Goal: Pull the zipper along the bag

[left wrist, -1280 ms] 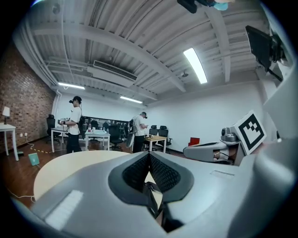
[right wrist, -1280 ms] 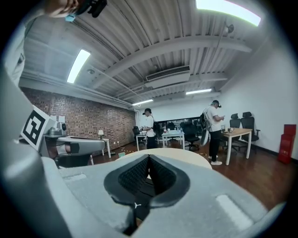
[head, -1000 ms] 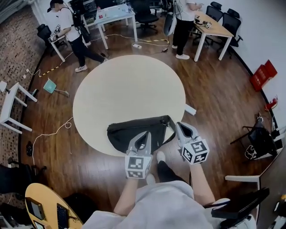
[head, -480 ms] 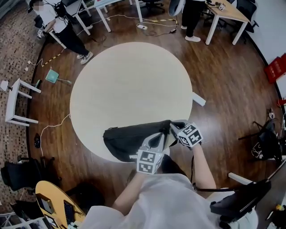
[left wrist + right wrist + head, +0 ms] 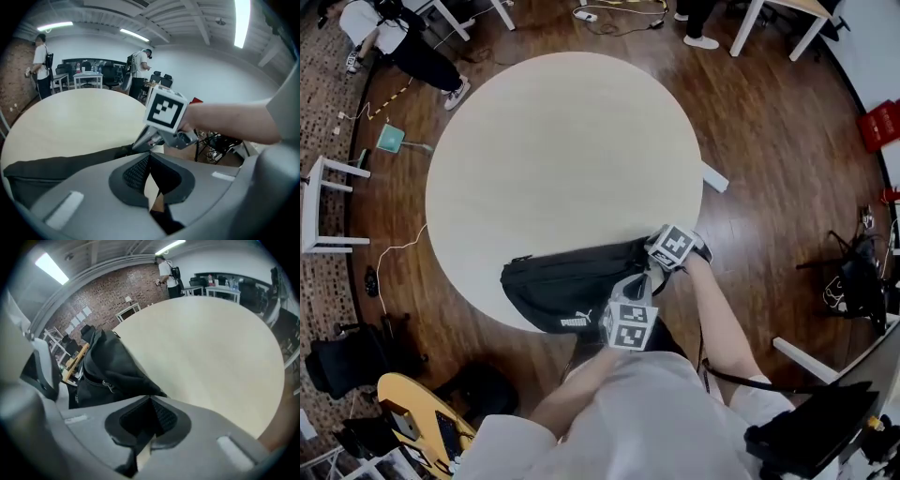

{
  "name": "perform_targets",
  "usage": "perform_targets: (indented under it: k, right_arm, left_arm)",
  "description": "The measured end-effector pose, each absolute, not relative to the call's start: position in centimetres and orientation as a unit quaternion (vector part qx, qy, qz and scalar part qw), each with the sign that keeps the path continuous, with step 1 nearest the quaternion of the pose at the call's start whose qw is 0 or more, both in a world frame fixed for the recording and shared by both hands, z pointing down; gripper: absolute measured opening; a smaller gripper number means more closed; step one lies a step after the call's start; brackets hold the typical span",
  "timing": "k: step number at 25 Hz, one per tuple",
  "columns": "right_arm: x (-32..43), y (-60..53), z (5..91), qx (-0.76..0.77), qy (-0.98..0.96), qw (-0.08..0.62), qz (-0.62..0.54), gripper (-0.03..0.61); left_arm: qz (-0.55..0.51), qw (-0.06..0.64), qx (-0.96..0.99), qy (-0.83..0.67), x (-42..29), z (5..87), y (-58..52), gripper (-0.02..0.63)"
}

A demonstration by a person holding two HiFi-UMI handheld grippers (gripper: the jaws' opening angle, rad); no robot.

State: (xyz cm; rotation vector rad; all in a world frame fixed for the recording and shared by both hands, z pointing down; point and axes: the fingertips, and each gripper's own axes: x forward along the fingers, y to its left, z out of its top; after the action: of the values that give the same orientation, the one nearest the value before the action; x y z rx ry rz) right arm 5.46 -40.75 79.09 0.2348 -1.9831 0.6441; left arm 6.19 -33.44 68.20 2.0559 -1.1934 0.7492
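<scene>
A black waist bag (image 5: 567, 291) lies at the near edge of the round table (image 5: 562, 141), white logo toward me. My right gripper (image 5: 655, 256) is at the bag's right end, shut with a black strap running down between its pads (image 5: 161, 417). The right gripper view shows the bag (image 5: 110, 364) at left with a zipper pull (image 5: 110, 387) hanging free. My left gripper (image 5: 635, 283) sits just nearer, also at the right end, jaws shut. The left gripper view shows a dark bit under its pads (image 5: 138, 171); I cannot tell if it is pinched. The right gripper (image 5: 138, 144) lies ahead there.
The bag overhangs the table's near rim, with wooden floor below. A white stool (image 5: 328, 202) and a yellow object (image 5: 422, 417) stand at left, a dark chair (image 5: 816, 431) at lower right. People stand by desks (image 5: 84, 79) beyond the table.
Both grippers have moved from in front of the table onto the bag's right end. The left gripper shifted right. My head has tipped further down over the table.
</scene>
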Motion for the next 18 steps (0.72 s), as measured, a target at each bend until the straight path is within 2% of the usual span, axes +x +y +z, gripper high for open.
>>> perform_targets:
  k: [6,7,8,10,12,14,16,18]
  right_arm:
    - [5.6,-40.9,79.2,0.053,-0.796,0.501,0.335,-0.009]
    - [5.6,-40.9,79.2,0.052,-0.795,0.502,0.337,-0.009]
    - [5.5,-40.9,79.1,0.052,-0.794,0.504,0.336,-0.009]
    - [5.4,-41.0,79.1,0.053,-0.795,0.505,0.332,-0.009]
    - [5.5,-41.0,79.1,0.054,-0.797,0.502,0.332,-0.009]
    - [5.6,-41.0,79.0,0.057,-0.800,0.496,0.334,-0.009]
    - [5.4,-40.9,79.0,0.061,-0.802,0.491,0.335,-0.009]
    - [5.3,-40.9,79.0,0.066,-0.805,0.488,0.331,-0.009]
  left_arm:
    - [0.310,0.363,0.728,-0.491,6.9,73.4,-33.8,0.017]
    - [0.308,0.368,0.725,-0.495,7.0,73.9,-34.1,0.045]
    - [0.306,0.370,0.722,-0.498,7.1,74.3,-34.4,0.100]
    - [0.305,0.370,0.719,-0.503,7.6,74.9,-34.9,0.150]
    - [0.303,0.370,0.715,-0.511,8.2,75.4,-35.2,0.254]
    - [0.305,0.374,0.701,-0.524,8.2,76.4,-35.7,0.329]
    - [0.319,0.376,0.681,-0.541,7.5,77.7,-36.1,0.331]
    - [0.335,0.363,0.666,-0.559,6.6,78.4,-36.3,0.294]
